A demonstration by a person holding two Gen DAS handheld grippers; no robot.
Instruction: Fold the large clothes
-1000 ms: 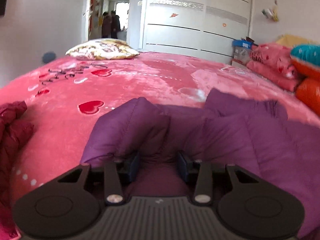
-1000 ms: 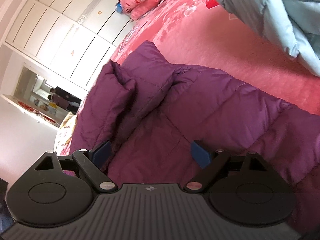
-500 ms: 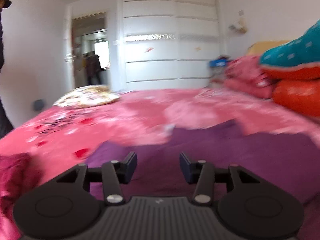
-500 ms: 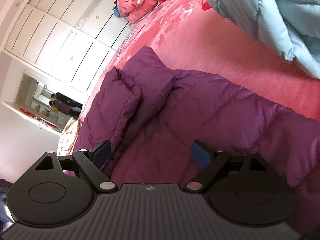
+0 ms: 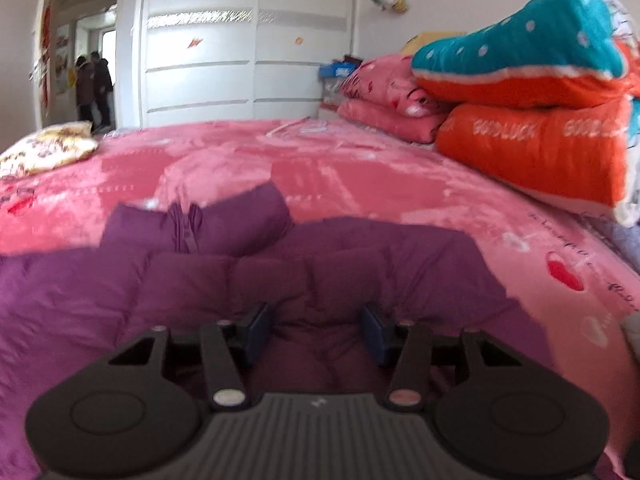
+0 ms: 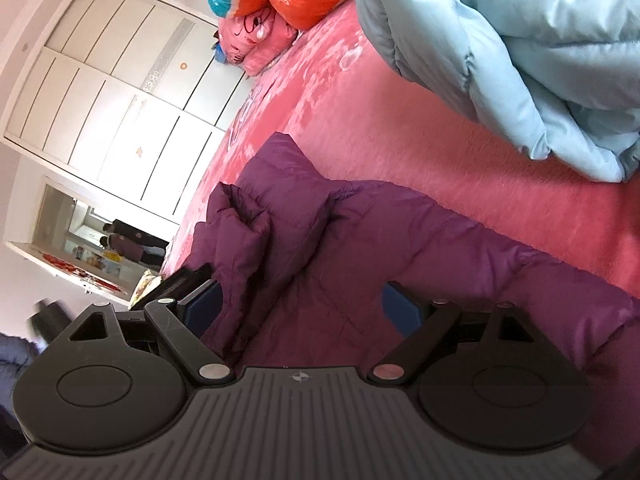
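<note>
One garment: a purple padded jacket (image 5: 360, 272) lies flat on the pink bedspread (image 5: 360, 176), near the edge closest to the cameras.
Long axis: in the left wrist view it runs across the picture, from the left border to the right, where the pink cover shows past its end.
Collar end: a raised, folded part with a zip (image 5: 186, 228) stands at the far side, pointing toward the white wardrobe (image 5: 248, 48).
Left gripper (image 5: 316, 330): jaws apart, low over the jacket; fabric lies under and between the pads, but they do not pinch it.
Right gripper (image 6: 302, 306): jaws wide apart over the jacket; its left pad (image 6: 204, 306) is just beside the bunched fold, nothing clamped.
Beside it: a light blue padded coat (image 6: 520, 52) lies apart on the bedspread.
Farther off: folded orange and teal quilts (image 5: 532, 120) are stacked at the bed's far right; a patterned pillow (image 5: 44, 150) lies far left.
</note>
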